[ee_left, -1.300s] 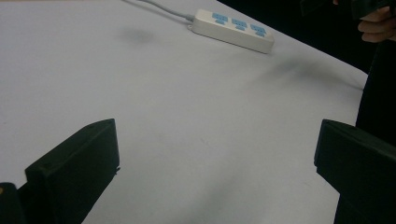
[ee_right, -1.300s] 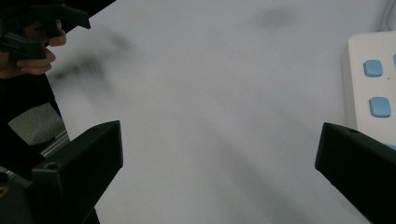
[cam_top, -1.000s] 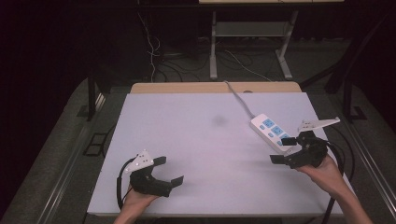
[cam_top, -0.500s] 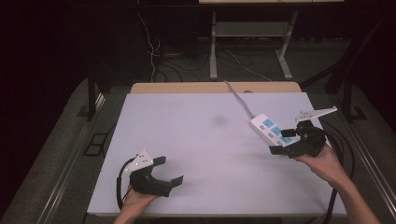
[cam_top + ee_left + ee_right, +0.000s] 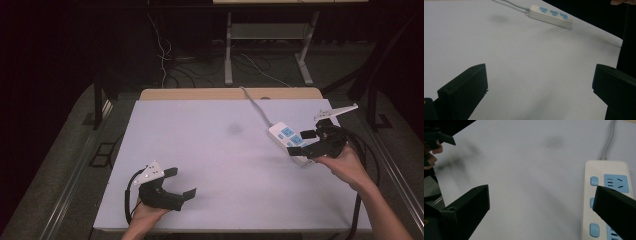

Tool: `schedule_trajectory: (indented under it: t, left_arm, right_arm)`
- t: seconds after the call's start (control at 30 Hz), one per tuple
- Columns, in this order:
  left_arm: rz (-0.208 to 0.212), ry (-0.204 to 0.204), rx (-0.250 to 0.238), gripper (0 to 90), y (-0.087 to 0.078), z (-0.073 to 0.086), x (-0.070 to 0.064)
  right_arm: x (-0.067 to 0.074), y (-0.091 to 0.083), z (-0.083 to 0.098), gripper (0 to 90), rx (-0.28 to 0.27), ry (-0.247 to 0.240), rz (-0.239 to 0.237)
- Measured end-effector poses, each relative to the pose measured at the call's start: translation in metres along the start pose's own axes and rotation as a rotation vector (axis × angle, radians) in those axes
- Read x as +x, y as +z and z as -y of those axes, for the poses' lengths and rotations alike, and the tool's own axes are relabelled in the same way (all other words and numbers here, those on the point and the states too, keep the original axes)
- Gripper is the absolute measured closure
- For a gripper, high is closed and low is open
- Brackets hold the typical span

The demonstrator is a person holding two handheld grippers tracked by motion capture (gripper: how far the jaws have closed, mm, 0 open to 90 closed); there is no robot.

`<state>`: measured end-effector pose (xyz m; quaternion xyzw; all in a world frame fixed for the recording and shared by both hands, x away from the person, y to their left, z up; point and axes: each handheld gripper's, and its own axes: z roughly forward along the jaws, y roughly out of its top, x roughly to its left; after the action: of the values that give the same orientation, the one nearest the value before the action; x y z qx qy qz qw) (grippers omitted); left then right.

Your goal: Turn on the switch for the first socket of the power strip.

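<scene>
- Stage of work: the right gripper hangs at the near end of the white power strip, jaws spread wide and holding nothing; one jaw stands over the strip's socket face, the other over bare table. By these pictures the strip is being reached for but is not yet gripped, so grasping it and whatever follows are judged still to come.
- Left gripper: rests low at the near left of the white table, well apart from the strip, jaws wide and empty, pointed across the table toward the right side.
- Position of the strip: far right part of the table, lying flat, blue socket faces and blue switches upward.
- Long axis: in the high view it runs diagonally, from its cable end toward the table's far middle to its free end near the right edge, beside the right hand.
- Cable: leaves the far end and runs off over the table's back edge.
- A faint dark smudge marks the tabletop left of the strip.
</scene>
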<state>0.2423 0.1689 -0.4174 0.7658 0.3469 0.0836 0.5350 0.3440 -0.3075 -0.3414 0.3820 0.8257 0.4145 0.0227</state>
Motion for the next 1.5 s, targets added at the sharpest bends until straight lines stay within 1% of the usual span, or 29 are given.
schedule_trajectory:
  t: [0.27,0.67,0.9,1.07,1.2,1.23,1.27,1.33,1.4,1.5]
  left_arm:
    - [-0.001,-0.004,-0.002,0.0,-0.001,0.0,0.0]
    - [0.001,-0.004,0.001,0.0,-0.001,0.0,0.0]
    - [0.0,-0.005,0.0,0.0,-0.001,0.0,0.0]
    - [-0.001,-0.004,-0.001,0.0,-0.002,0.0,0.0]
    - [0.0,-0.003,-0.001,0.0,-0.002,0.0,0.0]
    - [-0.001,-0.004,-0.001,0.0,-0.002,0.0,0.0]
    - [0.0,-0.004,-0.001,0.0,-0.002,0.0,0.0]
    - [-0.001,-0.004,-0.002,0.0,-0.002,0.0,0.0]
    - [-0.001,-0.005,-0.003,0.0,-0.003,0.0,0.0]
    - [-0.002,-0.005,-0.003,0.0,-0.003,0.0,0.0]
  right_arm:
    - [-0.004,0.003,-0.01,0.6,0.012,0.003,0.011]
    - [-0.013,0.015,-0.022,0.6,0.037,0.017,0.024]
    - [-0.017,0.022,-0.027,0.6,0.039,0.02,0.031]
    - [-0.021,0.026,-0.029,0.6,0.033,0.033,0.034]
    - [-0.027,0.03,-0.029,0.7,0.032,0.05,0.047]
    - [-0.028,0.031,-0.029,3.7,0.032,0.053,0.05]
    - [-0.03,0.031,-0.029,8.6,0.029,0.053,0.043]
    - [-0.033,0.032,-0.03,9.9,0.019,0.057,0.048]
    - [-0.037,0.033,-0.03,16.4,0.008,0.062,0.046]
    - [-0.041,0.036,-0.03,16.5,0.004,0.073,0.05]
